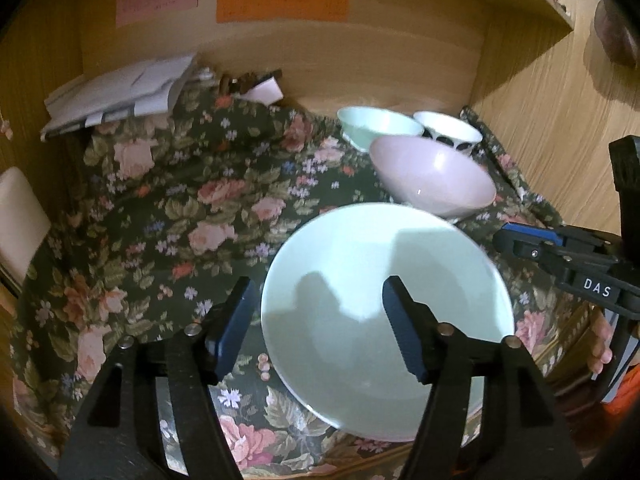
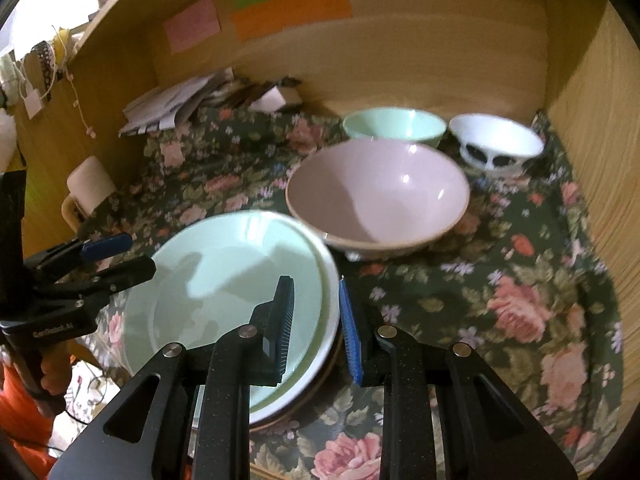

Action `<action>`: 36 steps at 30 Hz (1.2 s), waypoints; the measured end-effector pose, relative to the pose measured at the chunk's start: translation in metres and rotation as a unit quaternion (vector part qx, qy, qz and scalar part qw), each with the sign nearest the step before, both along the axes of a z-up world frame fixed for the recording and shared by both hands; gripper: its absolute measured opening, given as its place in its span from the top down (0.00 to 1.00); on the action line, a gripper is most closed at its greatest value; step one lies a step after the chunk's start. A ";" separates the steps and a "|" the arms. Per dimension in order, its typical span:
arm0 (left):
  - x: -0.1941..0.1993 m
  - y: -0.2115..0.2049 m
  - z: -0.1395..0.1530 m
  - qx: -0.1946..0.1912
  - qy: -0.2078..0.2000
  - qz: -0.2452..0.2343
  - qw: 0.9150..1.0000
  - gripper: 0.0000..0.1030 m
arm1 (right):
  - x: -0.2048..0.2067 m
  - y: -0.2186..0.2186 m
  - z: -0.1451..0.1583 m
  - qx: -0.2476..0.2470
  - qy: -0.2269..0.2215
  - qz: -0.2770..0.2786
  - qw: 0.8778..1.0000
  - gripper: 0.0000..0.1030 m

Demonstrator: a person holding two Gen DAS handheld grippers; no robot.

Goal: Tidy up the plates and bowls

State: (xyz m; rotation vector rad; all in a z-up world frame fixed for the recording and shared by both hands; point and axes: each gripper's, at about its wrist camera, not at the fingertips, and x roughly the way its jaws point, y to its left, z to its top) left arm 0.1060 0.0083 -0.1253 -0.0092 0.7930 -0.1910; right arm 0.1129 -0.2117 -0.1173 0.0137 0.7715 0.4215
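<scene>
A mint-green plate (image 1: pixel 380 300) (image 2: pixel 224 280) tops a small stack, with a white plate (image 2: pixel 330 312) and a brown one (image 2: pixel 316 384) under it. My left gripper (image 1: pixel 319 286) (image 2: pixel 140 254) hangs open over the plate's left edge, nothing between its fingers. My right gripper (image 2: pixel 314 282) (image 1: pixel 500 238) is shut to a narrow gap just above the stack's right rim; no plate is pinched. Behind the stack sit a large pink bowl (image 1: pixel 432 184) (image 2: pixel 376 196), a mint bowl (image 1: pixel 376 126) (image 2: pixel 394 126) and a white bowl with dark spots (image 1: pixel 448 132) (image 2: pixel 496 144).
Everything rests on a floral cloth (image 2: pixel 500 300) inside a wooden alcove with walls behind and to the right. Loose papers (image 1: pixel 120 92) (image 2: pixel 172 104) lie at the back left. A white roll-like object (image 2: pixel 90 184) stands at the left edge. A person's hand (image 1: pixel 600 344) holds the right gripper.
</scene>
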 end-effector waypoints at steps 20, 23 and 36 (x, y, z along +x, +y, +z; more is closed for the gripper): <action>0.066 -0.044 0.039 -0.005 -0.048 -0.021 0.999 0.21 | 0.032 -0.037 0.035 0.002 -0.064 -0.067 0.996 0.50; 0.078 -0.050 0.041 -0.009 -0.052 -0.024 0.998 0.10 | 0.044 -0.043 0.031 0.007 -0.057 -0.074 0.996 0.48; 0.129 -0.073 0.022 -0.010 -0.023 -0.045 0.999 0.02 | 0.086 -0.059 0.005 -0.004 -0.022 -0.094 0.995 0.46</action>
